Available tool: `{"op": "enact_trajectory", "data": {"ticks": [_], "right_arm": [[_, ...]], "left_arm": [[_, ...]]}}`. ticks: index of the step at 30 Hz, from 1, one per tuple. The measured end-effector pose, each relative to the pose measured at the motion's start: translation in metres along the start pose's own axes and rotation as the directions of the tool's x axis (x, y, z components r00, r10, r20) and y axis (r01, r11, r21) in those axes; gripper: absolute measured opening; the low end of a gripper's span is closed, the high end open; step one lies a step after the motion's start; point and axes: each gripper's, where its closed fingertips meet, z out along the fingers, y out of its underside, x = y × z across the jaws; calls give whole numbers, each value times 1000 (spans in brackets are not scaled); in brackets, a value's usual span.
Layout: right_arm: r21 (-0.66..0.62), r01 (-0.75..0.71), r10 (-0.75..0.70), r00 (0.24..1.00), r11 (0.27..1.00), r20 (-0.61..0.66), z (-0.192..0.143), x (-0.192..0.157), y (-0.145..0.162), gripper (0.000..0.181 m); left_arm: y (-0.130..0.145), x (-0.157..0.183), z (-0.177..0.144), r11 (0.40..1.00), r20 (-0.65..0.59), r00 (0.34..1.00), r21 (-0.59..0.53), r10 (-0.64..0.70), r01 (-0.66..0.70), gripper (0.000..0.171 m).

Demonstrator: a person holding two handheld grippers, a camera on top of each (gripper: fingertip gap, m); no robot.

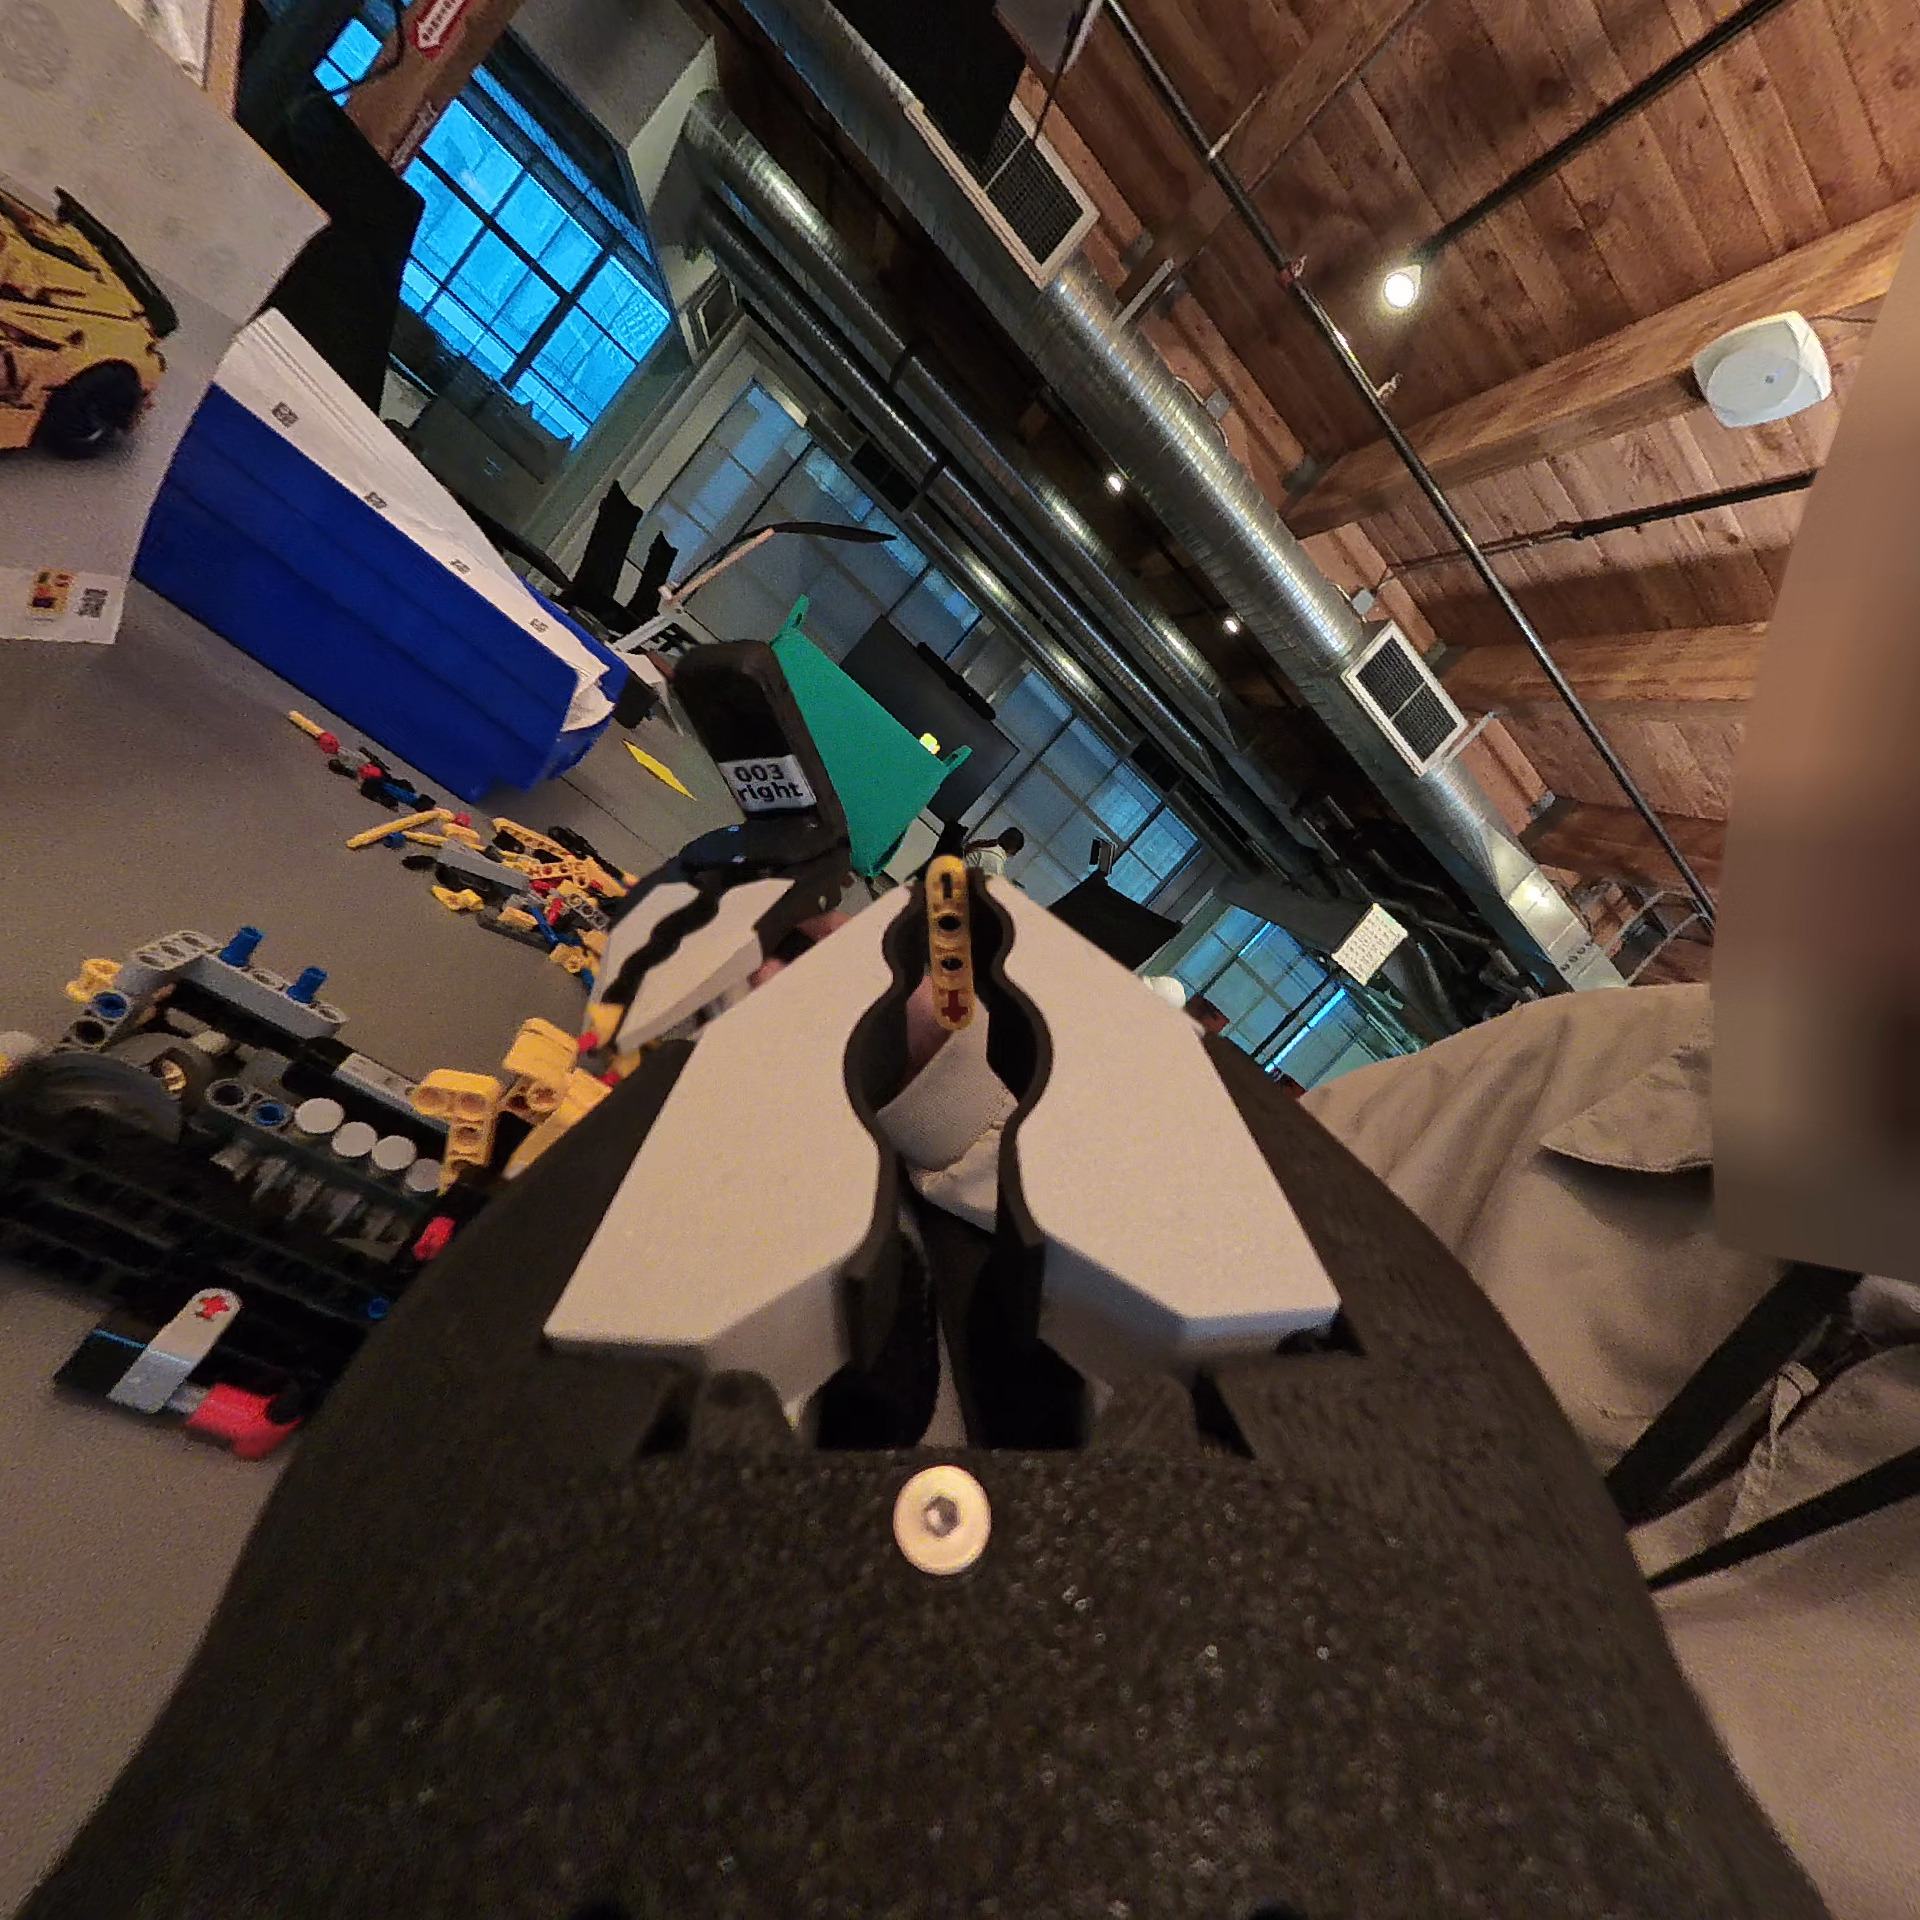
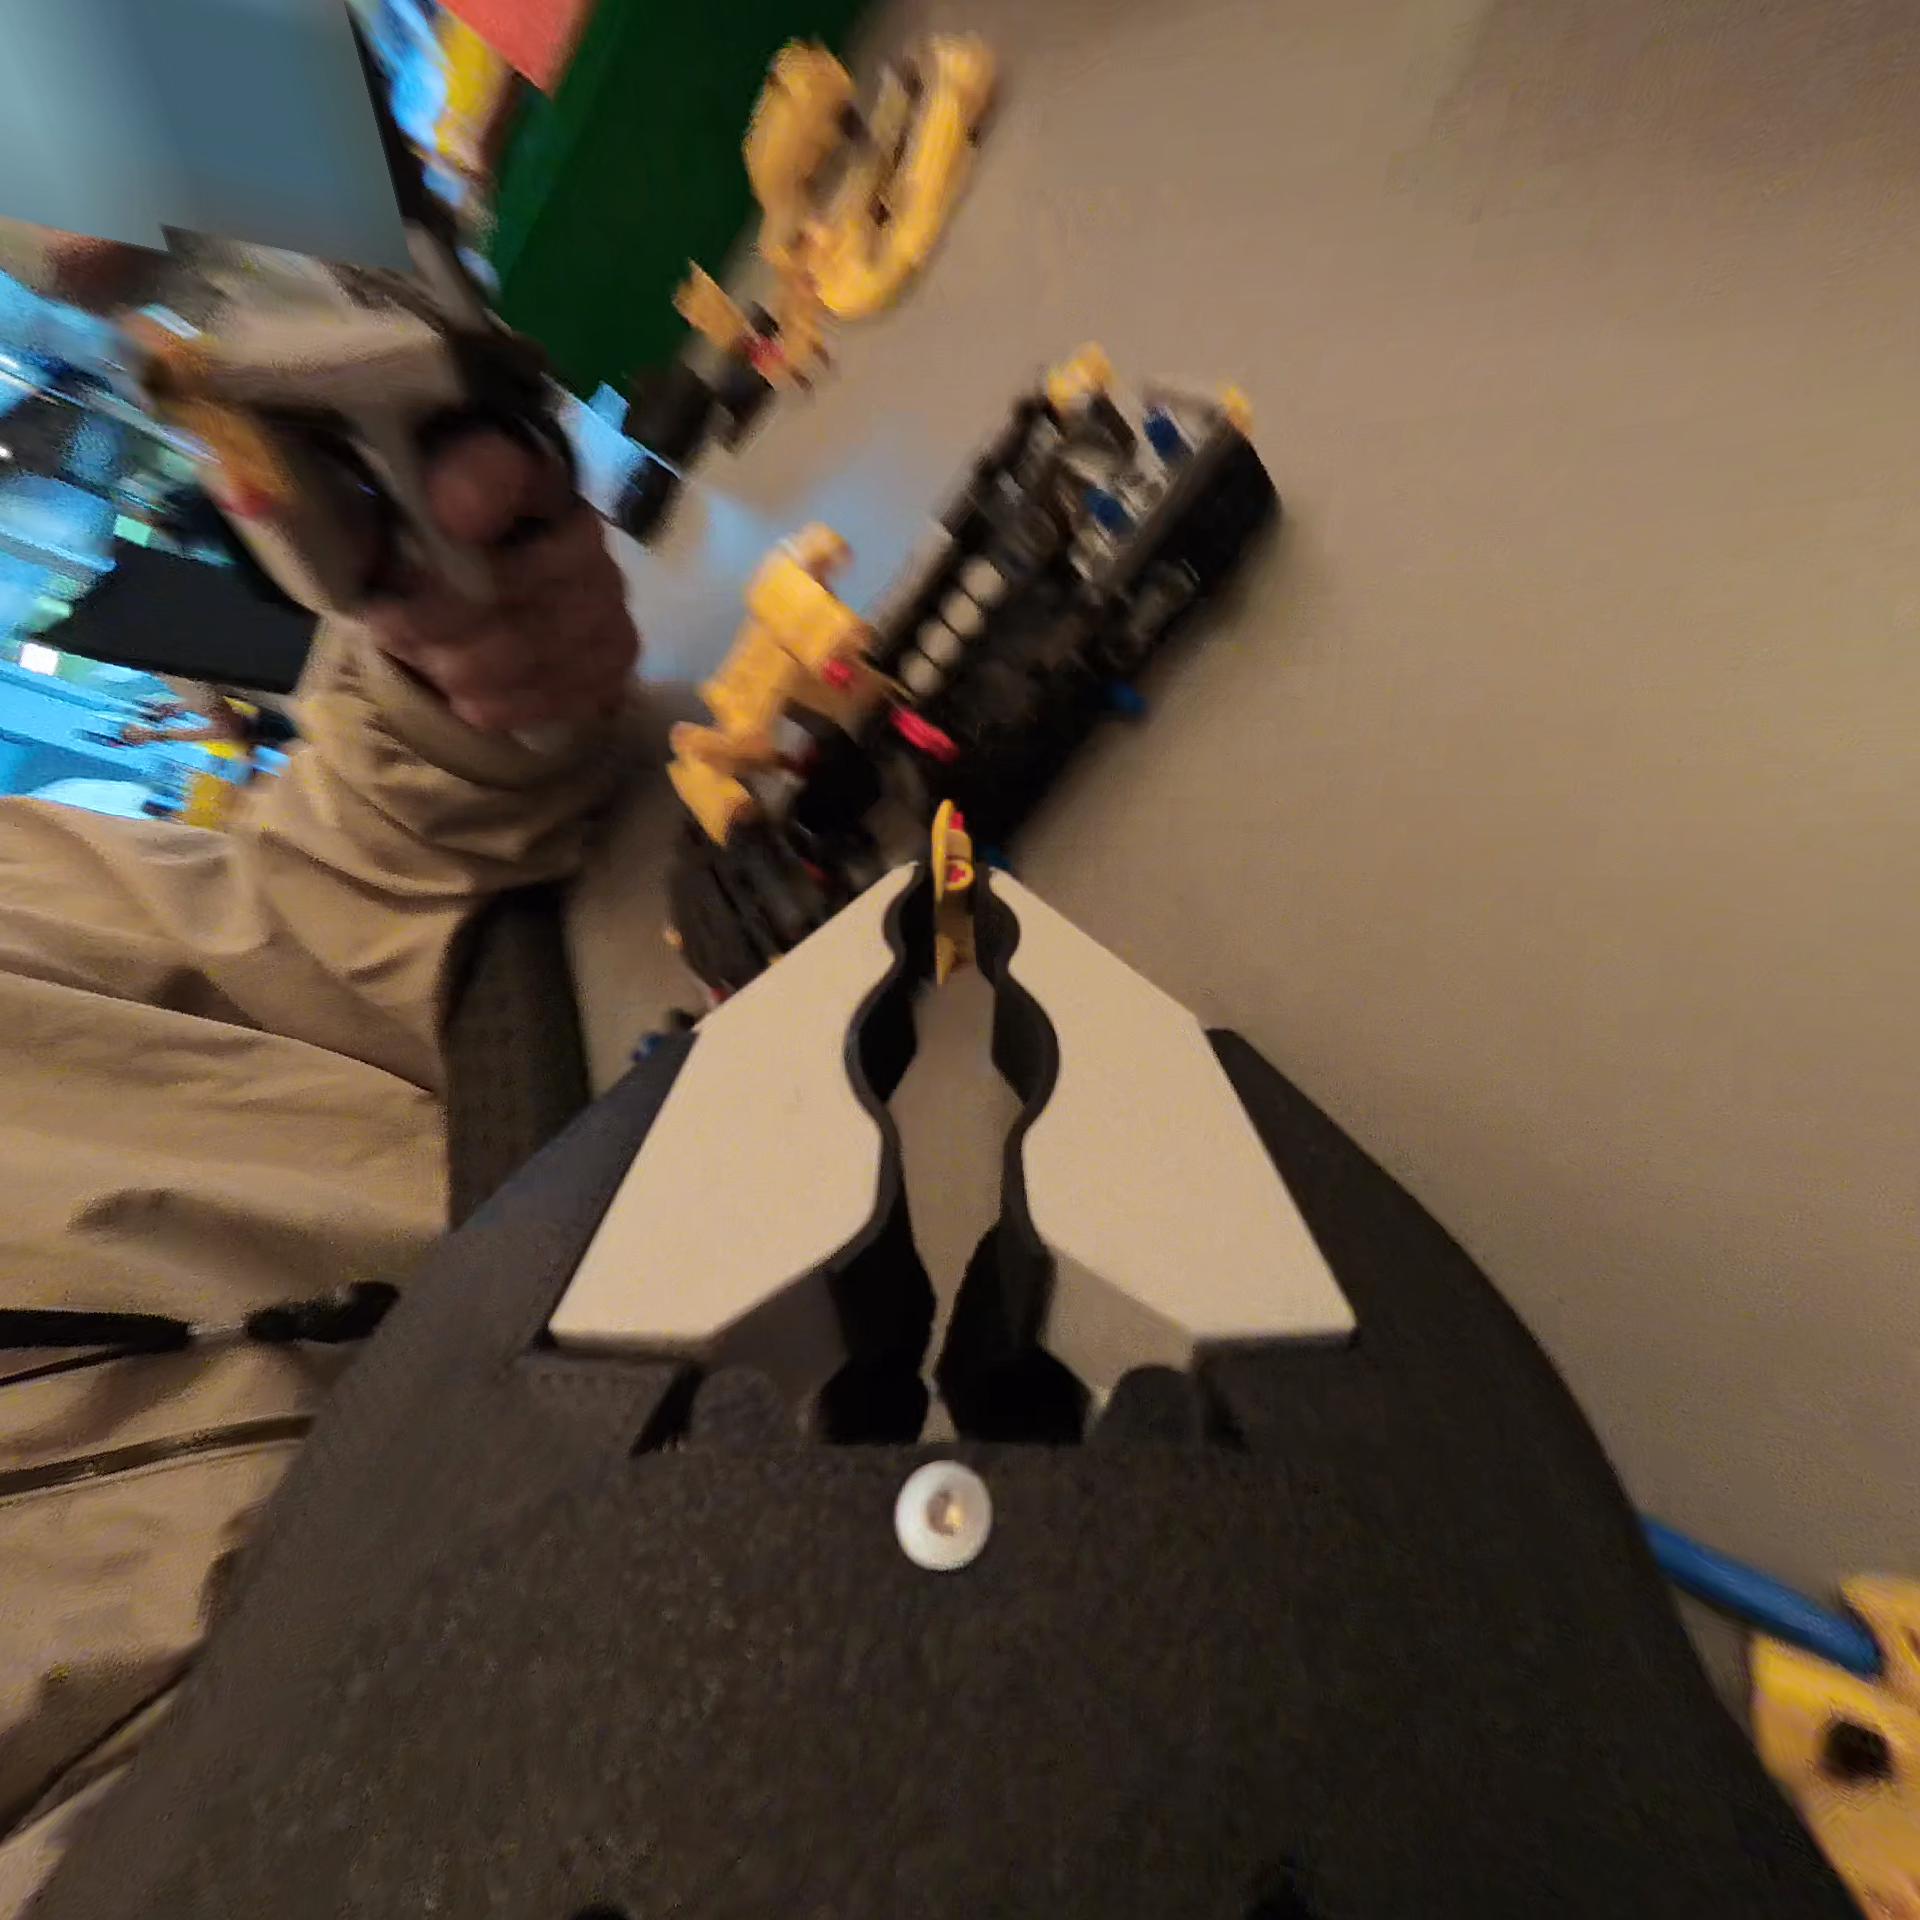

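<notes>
My left gripper (image 1: 948, 894) is shut on a short yellow beam with holes (image 1: 948, 956), held up in the air and tilted toward the ceiling. My right gripper (image 2: 951, 883) is shut on a small yellow piece with a red pin (image 2: 951, 873), held above the grey table near a partly built black, grey and yellow toy-brick model (image 2: 1039, 613). The right gripper also shows in the left wrist view (image 1: 696, 935), just left of my left fingers. The left gripper shows blurred in the right wrist view (image 2: 343, 436), held by a hand (image 2: 509, 623).
The model (image 1: 208, 1122) sits on the grey table (image 1: 260, 831) with loose yellow, grey and black bricks (image 1: 509, 862) behind it. A blue bin (image 1: 343, 582) and an instruction booklet (image 1: 83, 312) lie farther back. A person in a beige jacket (image 1: 1507, 1195) is at the right. There is about 15 centimetres between the tips of the two grippers.
</notes>
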Motion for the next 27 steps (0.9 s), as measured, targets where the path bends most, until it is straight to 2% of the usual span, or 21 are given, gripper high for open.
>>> {"op": "enact_trajectory", "data": {"ticks": [3,6,7,9,10,11,13,18,22,27], "right_arm": [[-124,13,-34,985,992,-168,-1,29,23,7],[-84,88,-107,958,993,-266,-8,38,9,29],[-24,148,-149,952,989,-268,-9,31,-4,35],[152,306,-283,947,940,-154,-4,-16,-34,40],[238,345,-352,936,908,-11,1,-55,-40,40],[316,334,-390,911,888,134,3,-90,-42,32],[384,280,-393,883,880,257,12,-123,-47,28],[355,280,-399,856,892,328,28,-138,-39,15],[376,276,-401,862,884,311,27,-137,-41,4],[358,287,-402,863,889,307,28,-136,-38,3]], "left_arm": [[-2,-5,-2,1000,24,1000,7,-6,6,7],[0,-6,-1,1000,31,999,2,13,-13,7],[2,-4,0,999,25,999,-4,35,-35,7],[5,2,6,994,20,994,-5,111,-111,7],[6,4,9,988,23,988,-7,156,-156,7],[9,7,12,982,24,982,-17,189,-189,7],[15,8,17,976,22,976,-46,215,-214,7],[22,5,22,975,30,976,-68,215,-213,7],[25,5,23,976,20,979,-73,205,-203,7],[27,4,24,974,24,977,-87,211,-208,7]]}}
